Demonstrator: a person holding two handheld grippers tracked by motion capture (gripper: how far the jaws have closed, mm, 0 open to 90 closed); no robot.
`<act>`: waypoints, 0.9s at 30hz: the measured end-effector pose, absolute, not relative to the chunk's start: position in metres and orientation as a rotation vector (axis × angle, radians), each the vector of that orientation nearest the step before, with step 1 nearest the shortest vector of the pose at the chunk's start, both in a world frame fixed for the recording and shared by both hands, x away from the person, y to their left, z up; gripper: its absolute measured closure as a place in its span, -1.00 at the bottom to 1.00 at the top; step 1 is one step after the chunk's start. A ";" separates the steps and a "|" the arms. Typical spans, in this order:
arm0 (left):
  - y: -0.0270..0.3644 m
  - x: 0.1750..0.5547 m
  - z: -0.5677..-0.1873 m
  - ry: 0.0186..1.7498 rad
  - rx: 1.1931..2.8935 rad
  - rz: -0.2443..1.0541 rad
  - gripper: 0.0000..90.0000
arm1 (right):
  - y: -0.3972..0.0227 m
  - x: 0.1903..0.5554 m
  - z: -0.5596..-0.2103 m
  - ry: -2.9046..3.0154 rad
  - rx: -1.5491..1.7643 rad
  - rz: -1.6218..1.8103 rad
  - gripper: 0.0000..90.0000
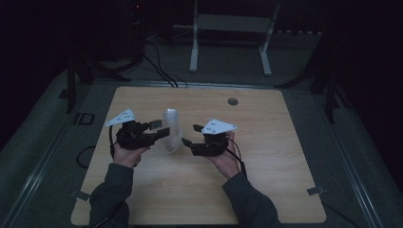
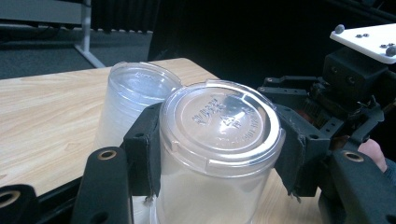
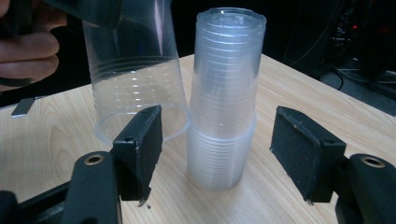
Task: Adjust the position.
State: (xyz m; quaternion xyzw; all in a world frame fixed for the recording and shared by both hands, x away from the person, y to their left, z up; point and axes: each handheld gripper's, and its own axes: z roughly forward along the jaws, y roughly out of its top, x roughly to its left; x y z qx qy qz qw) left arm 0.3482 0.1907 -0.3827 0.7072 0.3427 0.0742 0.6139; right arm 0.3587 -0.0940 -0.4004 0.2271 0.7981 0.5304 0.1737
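In a dark room, on the pale wooden worktop (image 1: 266, 190), the left tool (image 2: 219, 154) pinches an upturned clear plastic cup (image 2: 217, 140) beside the cup stack (image 3: 224, 102); the right tool (image 3: 217, 154) stands spread.

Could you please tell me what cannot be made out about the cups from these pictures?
- Single cup: left gripper view; the bottom edge cuts off its rim, so I cannot tell whether it rests on the table.
- Cup stack: the count is unreadable; the nested walls blur together in the right gripper view.
- High view: cup and stack merge, too small and dim.

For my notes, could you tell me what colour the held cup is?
Clear, colourless plastic cup; best in the left gripper view.
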 end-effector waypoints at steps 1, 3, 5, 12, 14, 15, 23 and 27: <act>0.191 0.348 -0.383 0.790 1.630 0.169 -0.07 | -0.094 0.358 -0.400 2.264 0.642 1.506 -0.26; 0.191 0.348 -0.384 0.791 1.625 0.162 -0.07 | -0.093 0.358 -0.400 2.266 0.636 1.514 -0.26; 0.191 0.348 -0.386 0.791 1.621 0.156 -0.07 | -0.092 0.358 -0.400 2.268 0.634 1.525 -0.26; 0.193 0.348 -0.389 0.795 1.598 0.136 -0.07 | -0.088 0.355 -0.400 2.273 0.604 1.543 -0.27; 0.193 0.348 -0.390 0.795 1.594 0.129 -0.07 | -0.087 0.355 -0.399 2.273 0.596 1.550 -0.27; 0.194 0.348 -0.390 0.795 1.591 0.127 -0.07 | -0.087 0.354 -0.399 2.272 0.593 1.551 -0.27; 0.194 0.348 -0.391 0.797 1.570 0.104 -0.07 | -0.081 0.351 -0.399 2.277 0.568 1.563 -0.32; 0.194 0.348 -0.391 0.796 1.560 0.090 -0.07 | -0.078 0.350 -0.399 2.276 0.561 1.570 -0.34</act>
